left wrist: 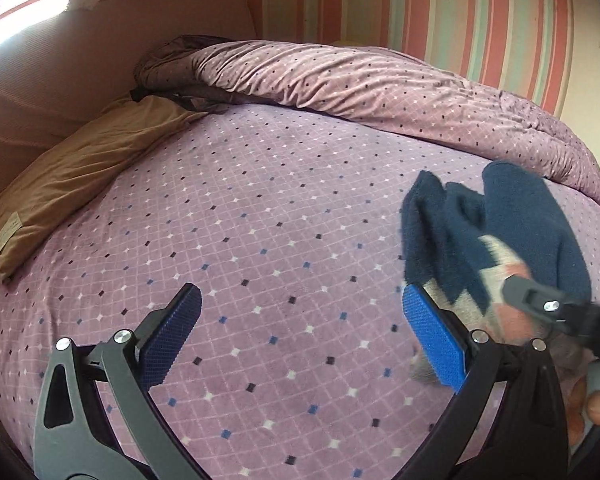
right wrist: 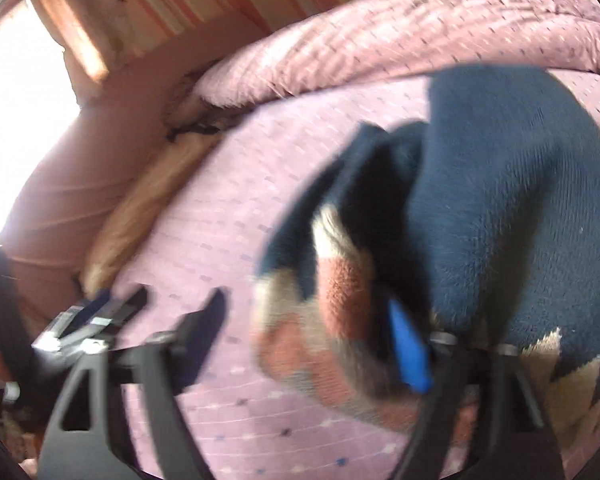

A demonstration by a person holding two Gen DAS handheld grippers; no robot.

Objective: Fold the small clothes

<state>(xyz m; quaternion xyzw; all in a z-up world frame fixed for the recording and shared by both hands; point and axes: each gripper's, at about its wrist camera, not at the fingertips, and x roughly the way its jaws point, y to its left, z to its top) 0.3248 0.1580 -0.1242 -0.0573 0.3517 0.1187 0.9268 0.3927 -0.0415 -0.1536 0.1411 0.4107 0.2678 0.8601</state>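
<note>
**Fleece garment bunched by the right gripper, left gripper spread over bare bedspread**

The left gripper [left wrist: 300, 336] hangs over a purple diamond-patterned bedspread [left wrist: 260, 220] with its jaws spread wide and nothing between its blue textured pads [left wrist: 434, 344]. Only the bedspread shows in the gap.

Just to the right of that gripper's right finger, a small fleece garment [left wrist: 496, 232] stands bunched up in dark navy folds, with a zigzag band of cream and salmon pink lower down. The tip of the right gripper [left wrist: 540, 300] shows against that band, and part of a hand [left wrist: 596, 404] appears at the lower right edge.

The right wrist view is blurred. There the right gripper [right wrist: 312, 344] has its jaws wide apart. The garment [right wrist: 500, 208] fills the space ahead and to the right, draping over the right finger, whose blue pad [right wrist: 410, 356] shows against the striped part. The left finger stands clear of the cloth over the bedspread [right wrist: 220, 240]. Nothing is pinched. To the left of this gripper, the left gripper's fingers [right wrist: 100, 312] appear near the edge.

Ahead of both grippers, a rumpled duvet [left wrist: 360, 80] in the same purple pattern lies heaped along the far side. A tan pillow [left wrist: 80, 176] lies far left, against a pink headboard [left wrist: 60, 72]. A striped wall [left wrist: 460, 12] rises behind.

No container appears in either view.
</note>
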